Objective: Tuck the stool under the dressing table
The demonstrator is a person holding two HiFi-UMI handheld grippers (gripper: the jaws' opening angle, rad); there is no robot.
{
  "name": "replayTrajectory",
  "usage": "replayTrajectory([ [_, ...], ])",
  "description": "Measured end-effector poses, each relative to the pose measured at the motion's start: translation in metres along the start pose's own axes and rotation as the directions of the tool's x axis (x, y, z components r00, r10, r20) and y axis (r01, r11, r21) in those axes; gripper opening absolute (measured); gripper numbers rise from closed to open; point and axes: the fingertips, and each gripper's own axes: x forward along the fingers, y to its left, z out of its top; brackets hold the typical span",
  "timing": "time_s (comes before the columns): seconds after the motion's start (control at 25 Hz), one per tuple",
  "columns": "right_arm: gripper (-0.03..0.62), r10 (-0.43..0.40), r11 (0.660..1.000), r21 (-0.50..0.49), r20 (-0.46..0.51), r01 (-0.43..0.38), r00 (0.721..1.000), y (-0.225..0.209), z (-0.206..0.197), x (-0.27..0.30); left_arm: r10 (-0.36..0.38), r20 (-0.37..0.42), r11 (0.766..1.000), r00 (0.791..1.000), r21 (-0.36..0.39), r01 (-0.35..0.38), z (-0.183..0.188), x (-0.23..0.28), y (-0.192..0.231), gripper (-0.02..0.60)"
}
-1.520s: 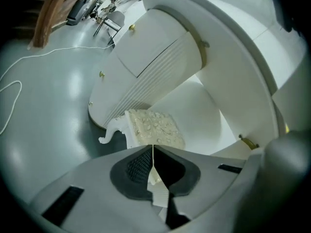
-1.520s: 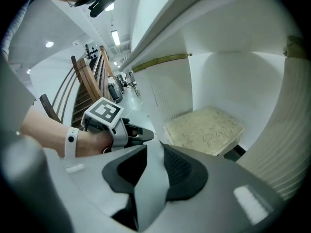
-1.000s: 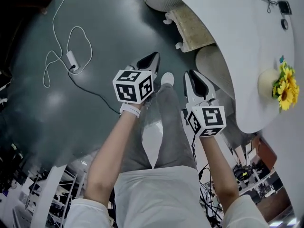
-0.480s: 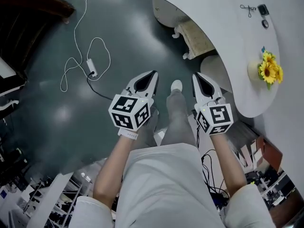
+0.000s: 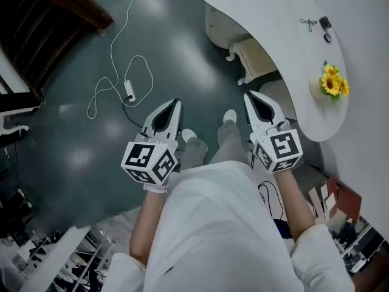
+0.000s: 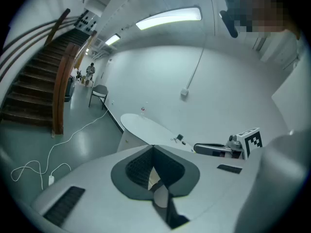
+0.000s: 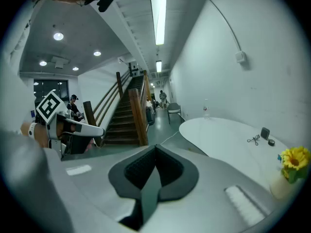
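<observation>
Head camera looking steeply down at dark floor (image 5: 182, 66), white curved bench (image 5: 273, 41) at two o'clock, both claw cameras facing across the room, sharing that bench and brown wooden staircase (image 7: 121, 120)

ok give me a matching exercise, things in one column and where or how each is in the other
Things:
1 sunflowers
2 white cable
3 stool
4 left gripper

Place or state:
A loose on the dark floor
B partly beneath the dressing table edge
C shut, nothing held
D on top of the dressing table

Pairs: 1-D, 2-A, 3-B, 4-C
</observation>
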Motion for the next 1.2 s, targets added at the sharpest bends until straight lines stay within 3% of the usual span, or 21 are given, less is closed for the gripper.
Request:
replayTrajectory([
  [0.2, 0.011, 0.025, 0.992, -0.124, 0.055, -0.018, 0.998, 0.029, 0.032, -0.022, -0.009, 0.074, 1.000, 0.997, 0.028, 0.007, 0.023, -0.051, -0.006, 0.008],
  [0.48, 0.011, 0.043, 0.979, -0.204, 0.123, -0.017, 0.991, 0.064, 0.061, -0.056, -0.048, 0.142, 0.996, 0.989, 0.075, 0.038, 0.042, -0.100, -0.014, 0.008],
  [0.8, 0.011, 0.027, 0.983, -0.184, 0.137, -0.001, 0.990, 0.083, 0.061, -0.083, -0.049, 0.194, 0.993, 0.980, 0.116, 0.026, 0.051, -0.126, -0.017, 0.009],
  [0.92, 0.011, 0.037, 0.981, -0.192, 0.136, -0.010, 0.990, 0.086, 0.063, -0.089, -0.050, 0.192, 0.994, 0.980, 0.106, 0.030, 0.049, -0.125, -0.023, 0.008],
  [1.2, 0.011, 0.068, 0.985, -0.169, 0.158, -0.041, 0.985, 0.094, 0.060, -0.093, -0.091, 0.170, 0.984, 0.981, 0.169, 0.062, 0.051, -0.120, -0.039, 0.009],
])
